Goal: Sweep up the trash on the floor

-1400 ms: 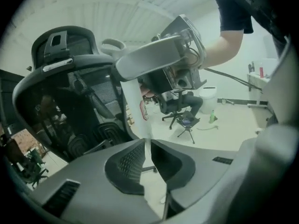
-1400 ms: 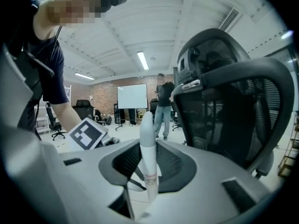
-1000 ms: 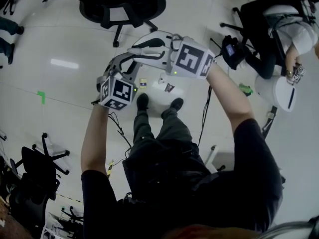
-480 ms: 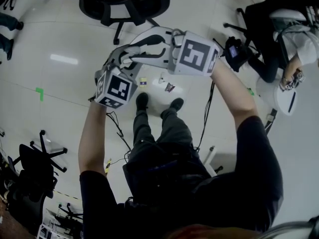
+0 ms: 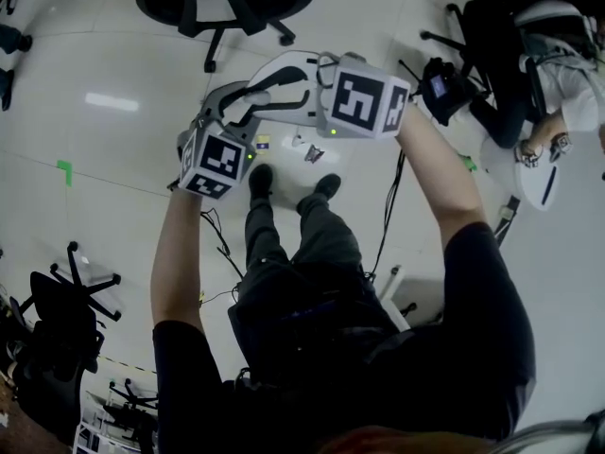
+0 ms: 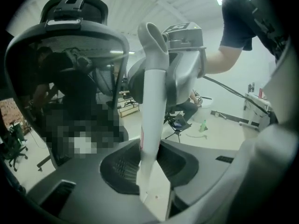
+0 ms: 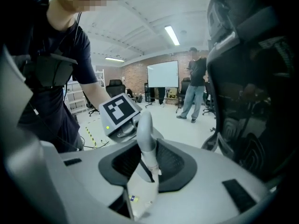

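Small trash lies on the white floor just past the person's shoes: a yellow scrap [image 5: 263, 142], a white bit [image 5: 297, 141] and a dark bit [image 5: 314, 153]. My left gripper [image 5: 236, 112] [image 6: 152, 171] has a long white handle [image 6: 152, 101] standing up between its jaws. The jaws are closing and the pads sit against it. My right gripper [image 5: 284, 78] [image 7: 145, 171] is shut on a second white handle [image 7: 145, 139] with a rounded top. Both grippers hang close together above the trash. The lower ends of both handles are hidden. The yellow scrap [image 7: 134, 198] shows through the right jaws.
A black office chair [image 5: 227, 3] stands just beyond the grippers and fills the left gripper view [image 6: 70, 78]. More chairs [image 5: 66, 301] stand at the left. A seated person [image 5: 558, 74] is at the right, cables [image 5: 388, 216] trail on the floor, and another person stands [image 7: 194, 85] farther off.
Both grippers have sunk a little toward the floor and drifted slightly left in the head view. The handles stay between their jaws.
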Action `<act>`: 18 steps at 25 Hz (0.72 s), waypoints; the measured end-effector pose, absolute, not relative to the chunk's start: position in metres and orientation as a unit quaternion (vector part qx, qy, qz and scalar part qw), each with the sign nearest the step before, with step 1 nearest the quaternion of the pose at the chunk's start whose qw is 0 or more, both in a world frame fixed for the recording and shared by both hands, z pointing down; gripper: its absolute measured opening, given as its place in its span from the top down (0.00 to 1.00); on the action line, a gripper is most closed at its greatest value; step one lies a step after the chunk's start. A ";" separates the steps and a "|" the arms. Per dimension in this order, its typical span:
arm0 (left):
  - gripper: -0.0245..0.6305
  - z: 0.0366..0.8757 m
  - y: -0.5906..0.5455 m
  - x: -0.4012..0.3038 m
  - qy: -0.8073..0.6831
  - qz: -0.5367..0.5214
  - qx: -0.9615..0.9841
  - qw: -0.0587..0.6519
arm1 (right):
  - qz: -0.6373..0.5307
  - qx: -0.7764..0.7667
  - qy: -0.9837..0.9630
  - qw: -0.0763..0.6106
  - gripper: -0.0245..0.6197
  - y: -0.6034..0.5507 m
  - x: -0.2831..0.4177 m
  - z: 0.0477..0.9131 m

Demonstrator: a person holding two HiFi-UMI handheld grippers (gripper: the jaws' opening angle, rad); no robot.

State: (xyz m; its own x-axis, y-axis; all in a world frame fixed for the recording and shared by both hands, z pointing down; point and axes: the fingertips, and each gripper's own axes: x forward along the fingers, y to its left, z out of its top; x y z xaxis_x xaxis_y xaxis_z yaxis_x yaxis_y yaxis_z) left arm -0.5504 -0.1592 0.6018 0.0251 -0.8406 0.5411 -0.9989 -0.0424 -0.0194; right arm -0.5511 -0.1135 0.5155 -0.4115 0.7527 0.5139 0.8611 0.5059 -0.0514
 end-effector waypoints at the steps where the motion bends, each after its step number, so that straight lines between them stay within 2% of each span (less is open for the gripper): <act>1: 0.81 0.606 -0.161 -0.546 -0.660 0.210 0.694 0.195 | -0.102 -0.483 -0.832 0.253 0.78 -0.116 -0.547 0.519; 6: 0.81 0.615 -0.169 -0.524 -0.649 0.205 0.700 0.218 | -0.102 -0.472 -0.831 0.278 0.78 -0.125 -0.526 0.527; 18: 0.79 0.615 -0.183 -0.474 -0.693 0.158 0.651 0.267 | -0.217 -0.479 -0.793 0.308 0.78 -0.140 -0.466 0.534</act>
State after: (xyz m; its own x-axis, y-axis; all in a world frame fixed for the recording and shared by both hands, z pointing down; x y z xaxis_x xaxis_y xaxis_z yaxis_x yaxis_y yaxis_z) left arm -0.4736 -0.1834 0.6149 -0.0095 -0.8175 0.5759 -0.9866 0.1015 0.1279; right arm -0.4658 -0.1396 0.5341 -0.3517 0.6256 0.6964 0.8930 0.4473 0.0491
